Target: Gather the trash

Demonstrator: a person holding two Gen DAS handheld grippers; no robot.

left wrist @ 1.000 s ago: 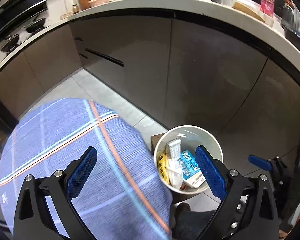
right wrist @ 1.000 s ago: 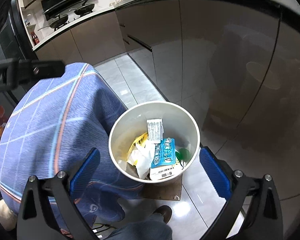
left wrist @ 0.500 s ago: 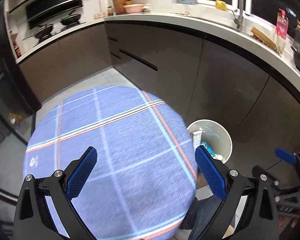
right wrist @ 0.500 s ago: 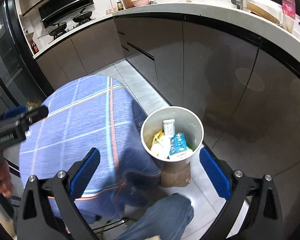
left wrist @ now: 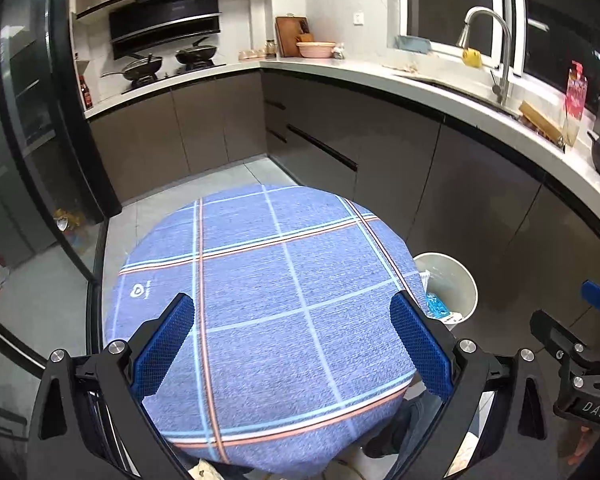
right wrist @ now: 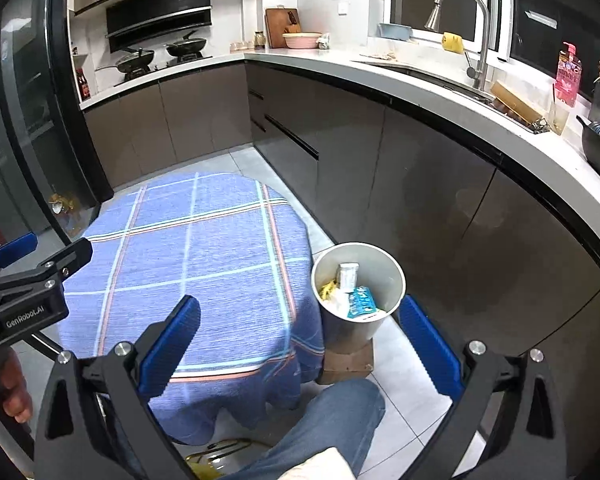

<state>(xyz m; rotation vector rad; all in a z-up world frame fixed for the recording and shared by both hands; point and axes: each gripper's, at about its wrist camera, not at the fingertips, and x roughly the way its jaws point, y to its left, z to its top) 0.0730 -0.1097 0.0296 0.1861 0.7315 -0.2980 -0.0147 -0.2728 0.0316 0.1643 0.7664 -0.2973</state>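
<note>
A white trash bin [right wrist: 394,280] stands on the floor on a brown block, right of a small round table [right wrist: 204,248] under a blue plaid cloth. Inside lie a blue wrapper [right wrist: 362,300], a white packet [right wrist: 347,274], crumpled white paper and something yellow. In the left wrist view the bin [left wrist: 458,280] peeks out past the table's [left wrist: 260,280] right edge. My left gripper [left wrist: 292,338] hangs open above the cloth with nothing between its fingers. My right gripper [right wrist: 298,338] is open too, high above the table edge and the bin.
Dark cabinets under a white L-shaped counter [right wrist: 420,80] run close behind the bin, with a sink and tap [right wrist: 460,20] on top. A stove with pans [left wrist: 160,66] is at the far left. A person's jeans-clad leg [right wrist: 320,428] sits below. Tiled floor surrounds the table.
Both grippers have risen and pulled back from the bin, which now looks small and lower right. The view has tilted up onto the table top and kitchen. Both stay open.
</note>
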